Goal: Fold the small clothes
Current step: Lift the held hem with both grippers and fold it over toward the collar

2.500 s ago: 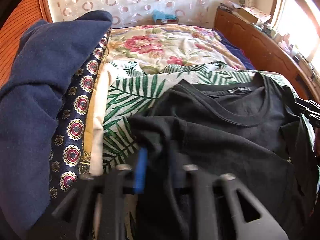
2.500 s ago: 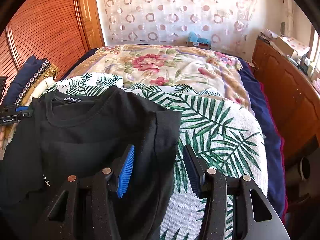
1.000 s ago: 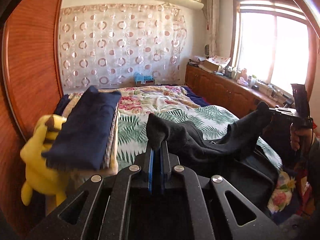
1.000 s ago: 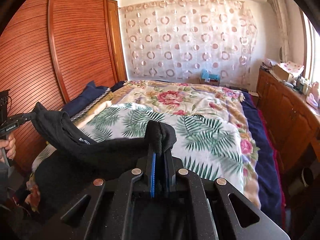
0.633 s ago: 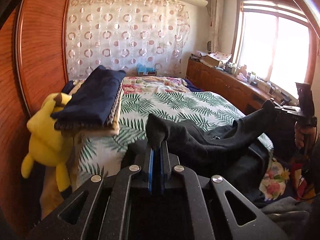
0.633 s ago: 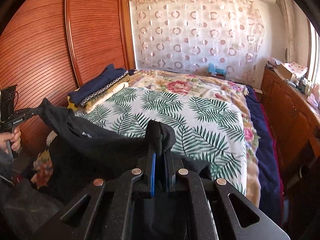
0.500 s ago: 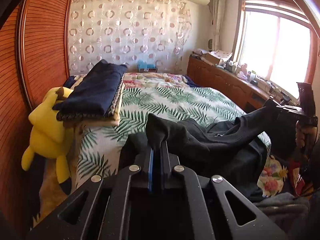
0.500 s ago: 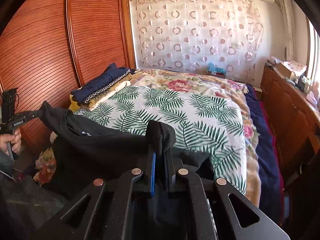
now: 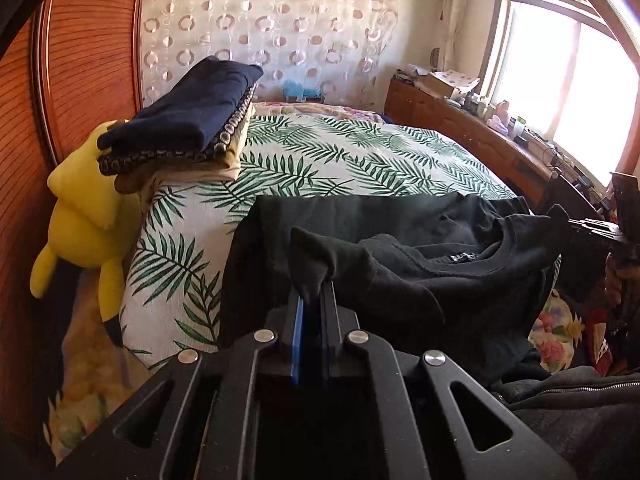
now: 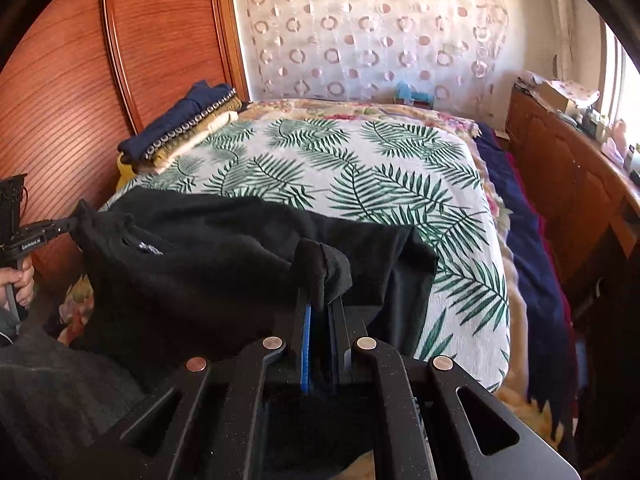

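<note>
2 grippers, left gripper [image 9: 312, 300] and right gripper [image 10: 322, 308], each have their fingers clenched on a shoulder of the black T-shirt [image 9: 420, 264], stretched over the bed [image 10: 360, 168] edge. Best keep both shoulders level and taut while laying it flat.

Right gripper [image 10: 319, 304] at lower centre, jaws clamped on a bunched corner of the black T-shirt [image 10: 224, 264]. The shirt stretches to the left gripper [image 10: 66, 225] at the left edge, draping the palm-print bedspread [image 10: 380, 168]. Folded clothes [image 10: 180, 132] stacked upper left.
</note>
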`<state>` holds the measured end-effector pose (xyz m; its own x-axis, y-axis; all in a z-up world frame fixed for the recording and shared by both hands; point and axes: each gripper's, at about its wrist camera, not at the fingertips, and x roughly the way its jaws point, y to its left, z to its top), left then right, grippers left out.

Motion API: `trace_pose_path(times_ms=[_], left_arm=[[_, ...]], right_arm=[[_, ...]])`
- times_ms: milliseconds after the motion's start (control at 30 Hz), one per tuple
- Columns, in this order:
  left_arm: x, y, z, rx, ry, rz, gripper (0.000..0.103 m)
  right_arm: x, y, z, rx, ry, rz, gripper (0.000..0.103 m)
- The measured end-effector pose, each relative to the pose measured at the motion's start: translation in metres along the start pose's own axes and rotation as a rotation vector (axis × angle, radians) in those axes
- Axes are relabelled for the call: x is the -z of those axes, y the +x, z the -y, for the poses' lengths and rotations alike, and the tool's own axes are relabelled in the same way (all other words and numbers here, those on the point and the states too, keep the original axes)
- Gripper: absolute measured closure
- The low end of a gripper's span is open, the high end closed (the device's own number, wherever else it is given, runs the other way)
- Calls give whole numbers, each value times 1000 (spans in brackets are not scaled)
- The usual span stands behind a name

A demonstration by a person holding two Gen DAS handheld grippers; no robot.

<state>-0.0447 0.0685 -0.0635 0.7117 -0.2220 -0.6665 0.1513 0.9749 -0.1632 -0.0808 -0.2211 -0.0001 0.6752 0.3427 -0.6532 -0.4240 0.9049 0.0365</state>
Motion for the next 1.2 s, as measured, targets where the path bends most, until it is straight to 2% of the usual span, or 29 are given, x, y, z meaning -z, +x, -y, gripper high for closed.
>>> trace_pose_path(times_ms=[100,200,233,267,400,433,467,500,633,700,767,933,1033,1200], left_arm=[[0,2,0,-4,5,-10,96],[1,1,1,-8,27,-9,90],[1,-1,1,-4,27,0,83],[1,-3,-1,-4,22,12,72],[-6,-16,-9,14,1,75,44],[-8,-17,-10,5,0,90,28],[-11,-19,-12,-2,-1,107,22],[-14,-19,-14,-3,-1,115,22],[-32,-10,-19,-36,1,113,22],[-41,-4,-20,-58,19,116,22],[-48,2,-21,-63,28,119,22],[-62,24,-22,-67,35,99,22],[-69,41,-22,-53,44,85,22],[-81,78,-30,-60,44,18,22]], right_arm=[[-7,7,0,-2,2,-15,96],[-10,13,-1,8,3,-28,96],[-9,16,-3,12,2,-33,96],[-8,16,-4,16,1,-39,96],[-11,11,-8,31,-20,-34,96],[-11,9,-8,32,-22,-28,96],[-11,6,-8,34,-25,-22,91],[-13,2,-8,41,-25,-17,87],[-13,-10,-3,61,-26,7,78],[-14,-14,0,75,-20,19,66],[-16,-16,6,87,-15,31,60],[-22,-6,20,92,3,54,58],[-26,15,30,85,32,51,58],[-35,63,49,79,98,8,58]])
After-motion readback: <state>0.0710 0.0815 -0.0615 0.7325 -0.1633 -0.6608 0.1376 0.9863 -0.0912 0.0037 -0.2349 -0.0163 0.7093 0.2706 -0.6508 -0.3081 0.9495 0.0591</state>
